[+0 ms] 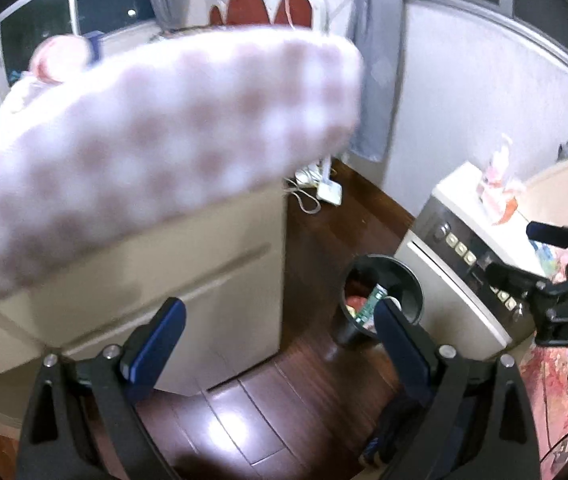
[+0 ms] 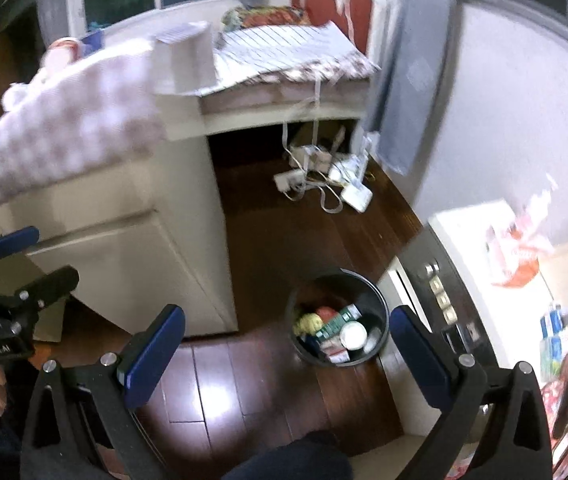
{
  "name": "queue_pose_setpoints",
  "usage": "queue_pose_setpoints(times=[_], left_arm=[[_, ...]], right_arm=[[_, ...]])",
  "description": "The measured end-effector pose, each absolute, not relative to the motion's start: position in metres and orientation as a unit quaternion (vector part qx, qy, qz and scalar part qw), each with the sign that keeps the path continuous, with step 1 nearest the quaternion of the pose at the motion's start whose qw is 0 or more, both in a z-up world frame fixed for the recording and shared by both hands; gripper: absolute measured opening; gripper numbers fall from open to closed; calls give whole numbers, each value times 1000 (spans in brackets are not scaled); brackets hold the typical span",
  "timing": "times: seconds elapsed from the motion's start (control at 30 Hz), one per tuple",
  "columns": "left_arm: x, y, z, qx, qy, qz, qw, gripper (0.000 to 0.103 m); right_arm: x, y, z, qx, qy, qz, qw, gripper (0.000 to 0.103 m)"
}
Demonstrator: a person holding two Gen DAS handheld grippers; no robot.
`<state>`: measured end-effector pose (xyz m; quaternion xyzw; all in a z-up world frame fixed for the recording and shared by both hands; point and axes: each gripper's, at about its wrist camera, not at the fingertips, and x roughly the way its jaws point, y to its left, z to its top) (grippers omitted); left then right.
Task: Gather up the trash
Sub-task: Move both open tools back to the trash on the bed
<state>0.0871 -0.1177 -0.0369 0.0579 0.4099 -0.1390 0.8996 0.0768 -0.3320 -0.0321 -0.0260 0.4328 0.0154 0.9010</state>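
A black round trash bin (image 2: 337, 320) stands on the dark wood floor between a cream cabinet and a small appliance; it holds a green box, a yellow ball-like item, a white lid and other litter. In the left wrist view the trash bin (image 1: 381, 300) shows just past my right fingertip. My left gripper (image 1: 280, 320) is open and holds nothing, high above the floor. My right gripper (image 2: 287, 328) is also open and holds nothing, above and slightly in front of the bin. Each gripper shows in the other's view: right gripper (image 1: 519, 252), left gripper (image 2: 40, 252).
A cream cabinet (image 2: 132, 256) under a pink checked cloth (image 1: 156, 152) fills the left. A small silver-fronted appliance (image 1: 463, 264) with plastic bags (image 2: 519, 252) on top stands on the right. White power strips and cords (image 2: 323, 176) lie on the floor by the wall.
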Motion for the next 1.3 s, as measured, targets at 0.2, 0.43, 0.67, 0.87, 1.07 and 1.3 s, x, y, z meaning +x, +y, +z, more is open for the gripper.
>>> queue_pose_setpoints(times=[0.2, 0.43, 0.67, 0.87, 1.07, 1.3], left_arm=[[77, -82, 0, 42, 378, -118, 917, 96], [70, -48, 35, 24, 334, -92, 938, 96], [78, -13, 49, 11, 315, -48, 948, 96], [88, 36, 55, -3, 306, -12, 952, 96], [108, 89, 55, -21, 314, 24, 949, 96], [149, 136, 79, -29, 306, 54, 950, 96]], right_arm=[[75, -288, 5, -43, 405, 48, 912, 103], [79, -253, 46, -27, 365, 85, 927, 103], [96, -216, 83, 3, 310, 133, 941, 103], [125, -171, 100, -22, 312, 145, 939, 103], [163, -132, 122, -39, 296, 165, 940, 103], [235, -85, 140, -63, 302, 191, 932, 103]])
